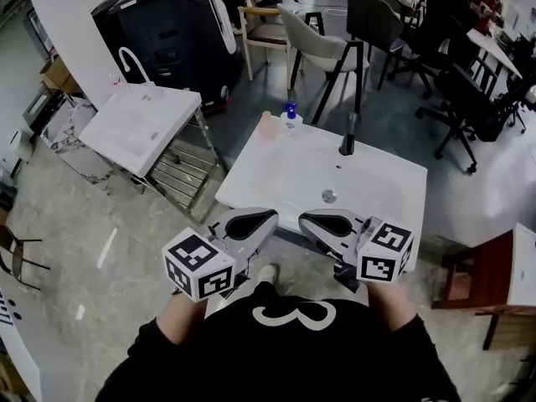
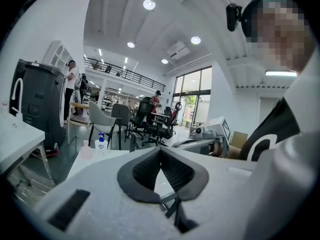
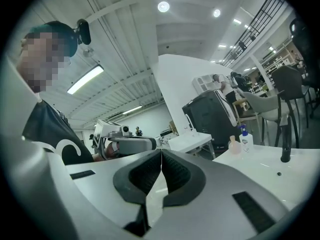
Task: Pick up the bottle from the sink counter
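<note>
Both the left gripper (image 2: 160,150) and the right gripper (image 3: 161,151) are closed and empty, and the bottle (image 1: 291,117) stands at the far edge of the counter (image 1: 276,174) beside a pink bottle (image 1: 267,125), so a poke with closed jaws could knock it off.

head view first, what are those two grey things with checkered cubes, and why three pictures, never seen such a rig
No robot: a person holds the left gripper and the right gripper, one per hand; the marker cubes belong to them. The head view comes from a camera on the person's head, looking down. The other two come from cameras riding on each gripper, looking along its fingers. Both are shut, holding nothing. Ahead stands a white sink counter with a black tap, a blue-pump bottle and a pinkish bottle at its far edge.
</note>
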